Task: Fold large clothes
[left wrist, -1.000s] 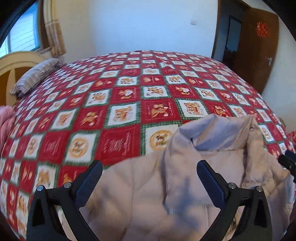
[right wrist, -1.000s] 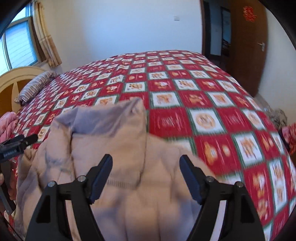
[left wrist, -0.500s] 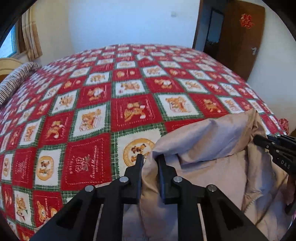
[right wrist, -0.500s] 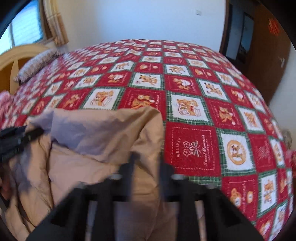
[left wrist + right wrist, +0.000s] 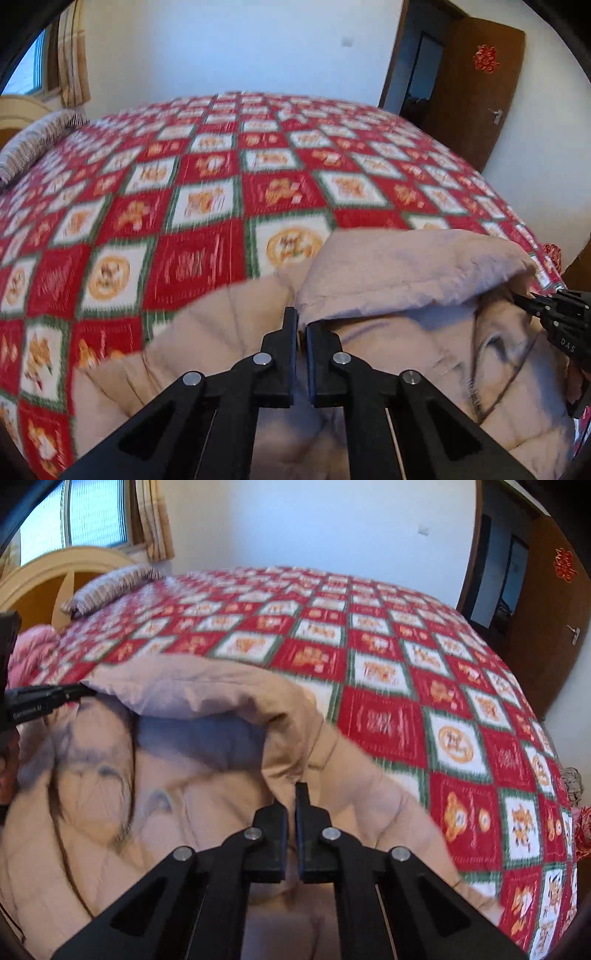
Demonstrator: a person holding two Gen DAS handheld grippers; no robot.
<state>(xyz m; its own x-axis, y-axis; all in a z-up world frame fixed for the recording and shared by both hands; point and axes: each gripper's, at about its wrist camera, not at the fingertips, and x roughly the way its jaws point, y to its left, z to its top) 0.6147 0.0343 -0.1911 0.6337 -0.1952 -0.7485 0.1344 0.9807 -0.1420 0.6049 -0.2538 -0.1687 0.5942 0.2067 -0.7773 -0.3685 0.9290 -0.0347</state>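
A beige padded coat (image 5: 406, 266) lies at the near edge of a bed with a red, green and white patchwork quilt (image 5: 207, 206). Its hood (image 5: 184, 690) is raised in a fold between the two grippers. My left gripper (image 5: 301, 323) is shut on the hood's left edge, with fabric pinched between its fingers. My right gripper (image 5: 294, 794) is shut on the hood's right edge. Each gripper shows in the other's view: the right gripper (image 5: 554, 310) at the hood's far corner, the left gripper (image 5: 48, 698) likewise.
A striped pillow (image 5: 110, 587) rests by the yellow wooden headboard (image 5: 44, 579) at the far left. Pink bedding (image 5: 29, 653) is bunched at the left side. A brown door (image 5: 472, 92) stands open at the far right. The quilt stretches wide beyond the coat.
Both grippers were wide open above the coat a second ago. They dropped onto the hood and shut on its two edges, and the hood now stands up between them.
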